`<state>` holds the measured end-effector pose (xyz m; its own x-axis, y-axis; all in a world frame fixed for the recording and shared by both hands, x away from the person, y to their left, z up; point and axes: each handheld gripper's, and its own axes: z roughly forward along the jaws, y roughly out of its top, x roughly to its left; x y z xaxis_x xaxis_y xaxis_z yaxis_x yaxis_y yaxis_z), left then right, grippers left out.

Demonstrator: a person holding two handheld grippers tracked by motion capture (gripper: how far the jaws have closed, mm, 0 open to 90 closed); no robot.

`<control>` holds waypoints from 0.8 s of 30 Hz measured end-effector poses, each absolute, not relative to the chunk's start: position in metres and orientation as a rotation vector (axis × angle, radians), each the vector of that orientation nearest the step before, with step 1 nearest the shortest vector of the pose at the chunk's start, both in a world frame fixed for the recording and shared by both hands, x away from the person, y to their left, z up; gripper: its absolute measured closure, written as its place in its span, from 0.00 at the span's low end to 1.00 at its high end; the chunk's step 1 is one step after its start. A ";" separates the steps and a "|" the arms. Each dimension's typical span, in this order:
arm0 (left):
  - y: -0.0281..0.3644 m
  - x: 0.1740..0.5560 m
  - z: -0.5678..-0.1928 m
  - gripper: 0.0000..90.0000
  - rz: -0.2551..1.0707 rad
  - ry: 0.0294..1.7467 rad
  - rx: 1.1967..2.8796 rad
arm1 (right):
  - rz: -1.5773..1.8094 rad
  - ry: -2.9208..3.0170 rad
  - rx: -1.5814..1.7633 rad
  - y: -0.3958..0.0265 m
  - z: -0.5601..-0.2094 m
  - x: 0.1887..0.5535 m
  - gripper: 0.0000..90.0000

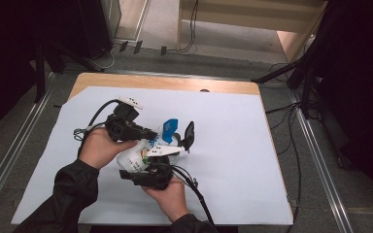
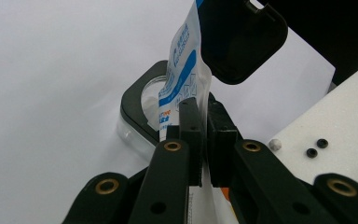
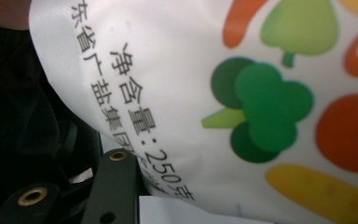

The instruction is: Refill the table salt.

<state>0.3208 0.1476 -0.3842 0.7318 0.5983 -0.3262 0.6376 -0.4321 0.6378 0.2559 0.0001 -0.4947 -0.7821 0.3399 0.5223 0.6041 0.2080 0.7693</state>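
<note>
Both claws, left (image 1: pixel 151 134) and right (image 1: pixel 148 171), clamp the pouch (image 1: pixel 141 156).

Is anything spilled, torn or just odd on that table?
No spill or tear shows. The white bag is held off the table between both grippers, tilted over a clear container whose black lid is flipped open; the left gripper pinches its edge.

This looks like a lab or recording studio. A wooden table (image 1: pixel 175 82) covered with a white sheet (image 1: pixel 233 145) stands on grey carpet. Black curtains (image 1: pixel 359 73) hang to either side of the table, tripod legs (image 1: pixel 281 73) stand just beyond it, and cables (image 1: pixel 291 131) trail beside it, along metal floor rails (image 1: pixel 320 160).
</note>
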 end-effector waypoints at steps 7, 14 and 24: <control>0.143 0.323 -0.382 0.98 -0.066 0.936 2.169 | -1.613 -2.229 -0.904 0.000 -0.494 0.257 0.66; 0.142 0.325 -0.376 0.98 -0.063 0.933 2.185 | -1.634 -2.206 -0.898 -0.001 -0.490 0.258 0.66; 0.142 0.327 -0.376 0.98 -0.071 0.938 2.201 | -1.631 -2.204 -0.890 0.000 -0.491 0.259 0.66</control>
<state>0.3266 0.1424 -0.3762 0.7324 0.6043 -0.3136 0.6445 -0.4670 0.6054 0.2592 0.0001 -0.4906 -0.7790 0.3195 0.5396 0.6094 0.1826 0.7716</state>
